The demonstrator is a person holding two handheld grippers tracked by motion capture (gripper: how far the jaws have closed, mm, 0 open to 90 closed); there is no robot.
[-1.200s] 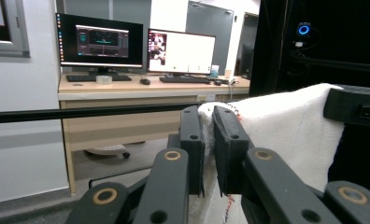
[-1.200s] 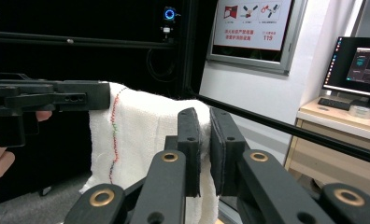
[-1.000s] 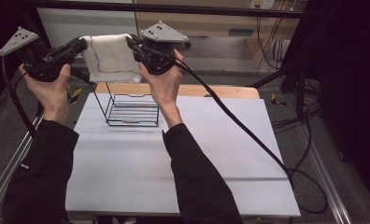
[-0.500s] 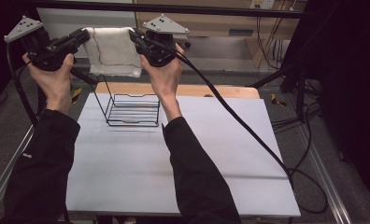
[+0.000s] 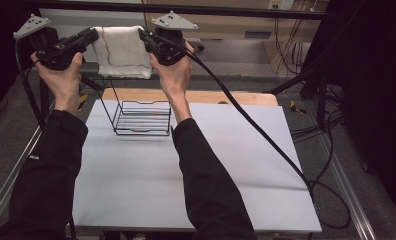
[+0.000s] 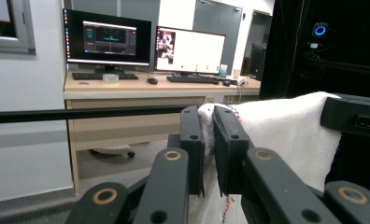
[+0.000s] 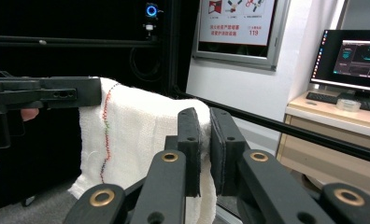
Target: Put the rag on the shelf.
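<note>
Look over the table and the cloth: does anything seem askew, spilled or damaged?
Nothing stands out. The white cloth hangs stretched between the left gripper and right gripper, above the upright wire basket on the table.

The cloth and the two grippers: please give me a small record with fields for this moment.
cloth: white, coloured stitching, held up in the air above the far edge of the table
left gripper: shut on the cloth's left top corner
right gripper: shut on the cloth's right top corner
wire basket: on the table, below the cloth
</note>
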